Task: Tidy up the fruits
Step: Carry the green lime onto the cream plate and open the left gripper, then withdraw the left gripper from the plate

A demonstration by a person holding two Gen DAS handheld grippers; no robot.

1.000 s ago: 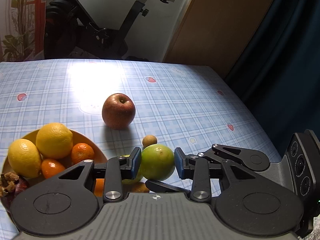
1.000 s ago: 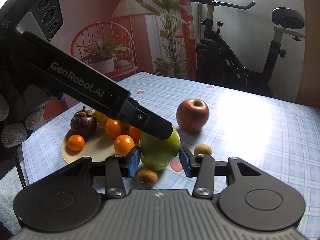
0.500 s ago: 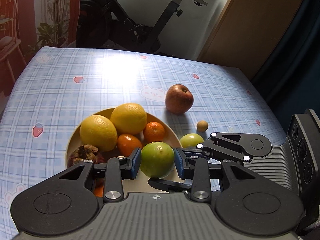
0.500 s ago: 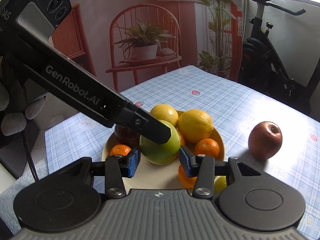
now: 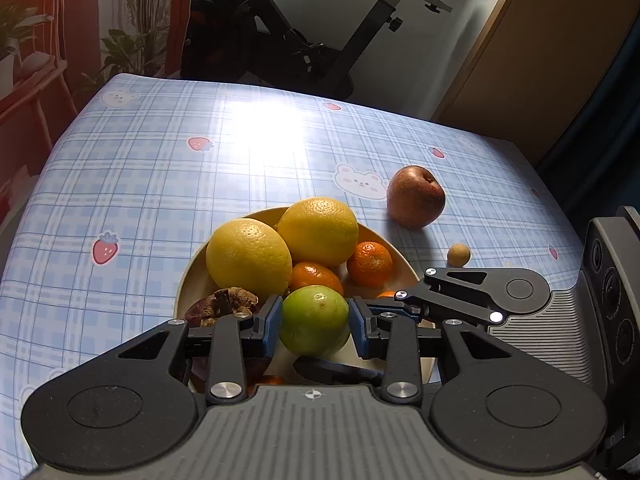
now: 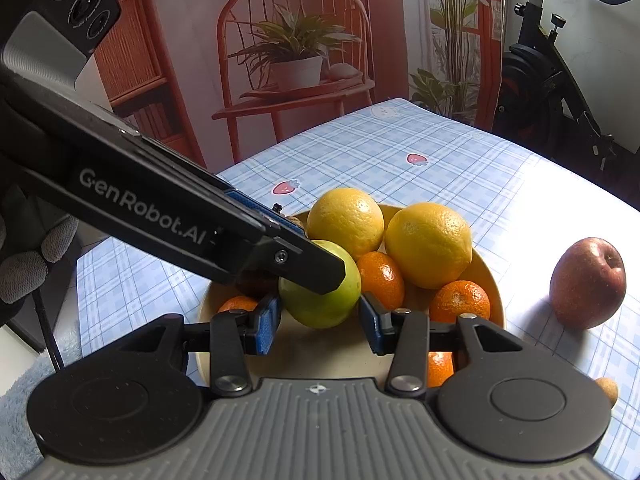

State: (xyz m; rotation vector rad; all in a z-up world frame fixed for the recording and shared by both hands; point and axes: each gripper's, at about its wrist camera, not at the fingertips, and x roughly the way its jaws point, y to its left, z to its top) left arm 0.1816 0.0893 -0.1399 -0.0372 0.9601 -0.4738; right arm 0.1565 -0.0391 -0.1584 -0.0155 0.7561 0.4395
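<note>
My left gripper is shut on a green fruit and holds it over the near side of a tan plate. The plate carries two yellow citrus fruits, several small oranges and a dark mangosteen. In the right wrist view the same green fruit sits between my right gripper's blue pads, with a small gap on each side; the left gripper's finger crosses above it. A red apple and a small brown fruit lie on the table right of the plate.
The table has a blue plaid cloth with strawberry and bear prints. An exercise bike stands beyond the far edge, a red chair with a potted plant beside it. Another small brown fruit lies near the right gripper.
Both grippers moved with the green fruit from the table beside the plate to over the plate. The left gripper stays shut on it.
</note>
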